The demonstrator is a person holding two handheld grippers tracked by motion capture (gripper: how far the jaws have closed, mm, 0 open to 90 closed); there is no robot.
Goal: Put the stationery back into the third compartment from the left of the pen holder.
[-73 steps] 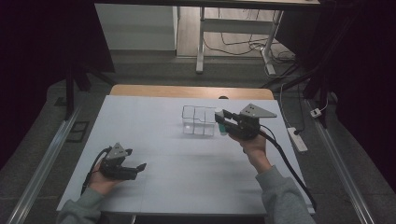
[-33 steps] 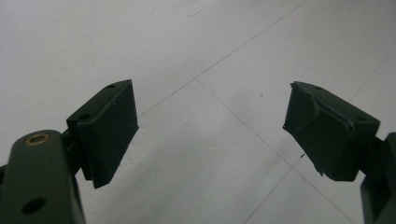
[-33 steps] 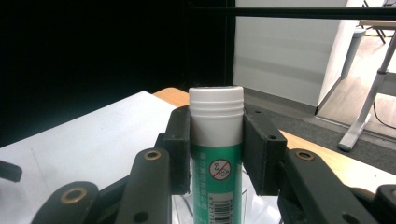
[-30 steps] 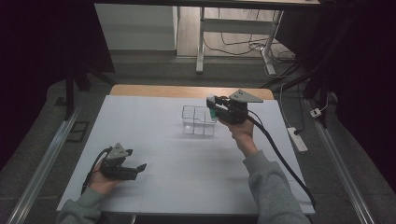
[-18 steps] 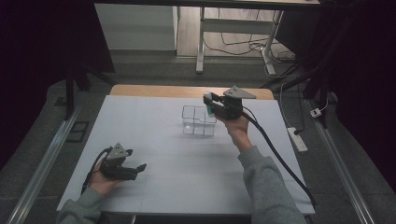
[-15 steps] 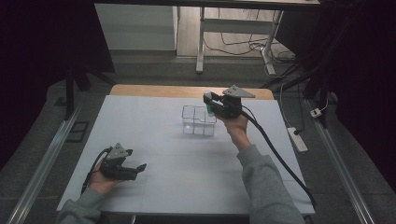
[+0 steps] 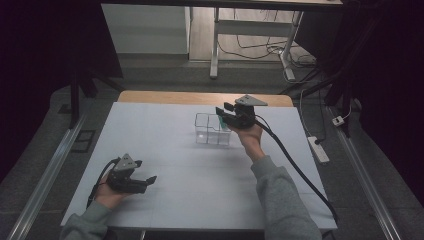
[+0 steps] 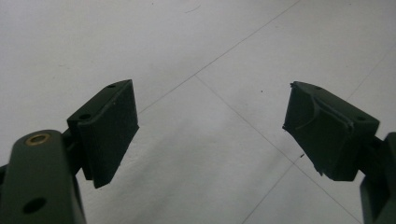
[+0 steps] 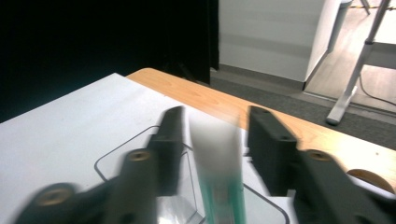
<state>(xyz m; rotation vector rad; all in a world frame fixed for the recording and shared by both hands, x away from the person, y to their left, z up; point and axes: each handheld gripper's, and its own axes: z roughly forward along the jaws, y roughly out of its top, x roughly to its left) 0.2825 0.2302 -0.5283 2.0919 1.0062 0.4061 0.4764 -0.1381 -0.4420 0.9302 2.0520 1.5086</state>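
Counter (image 7: 200, 190): a flat white top with thin lines crossing it. A strip of light wood (image 7: 200, 97) shows along its far edge.
Clear box (image 7: 212, 129): it sits on the counter, past the middle, toward the far side. It has see-through walls and is split into small parts.
Right gripper (image 7: 226, 112): a hand holds it up over the right end of the clear box. In the right gripper view (image 9: 212, 144) its two black jaws stand apart, with a gap on each side of the tube, so they are not squeezing it.
Tube (image 9: 219, 177): a tall thin thing with a pale top and a green bottom. It stands upright between the jaws and looks blurry. It goes down into the clear box, but which part of the box I cannot tell.
Left gripper (image 7: 145, 180): a hand holds it low over the near left part of the counter, well apart from the box. In the left gripper view (image 8: 210, 135) its jaws are wide apart with just white counter between them.
Room: dark on both sides. There is a grey floor (image 7: 165, 75), a white cabinet (image 7: 145, 27) at the back, white metal legs (image 7: 216, 40) and wires (image 7: 255, 47) beyond it. A white power strip (image 7: 319, 149) lies on the floor to the right.
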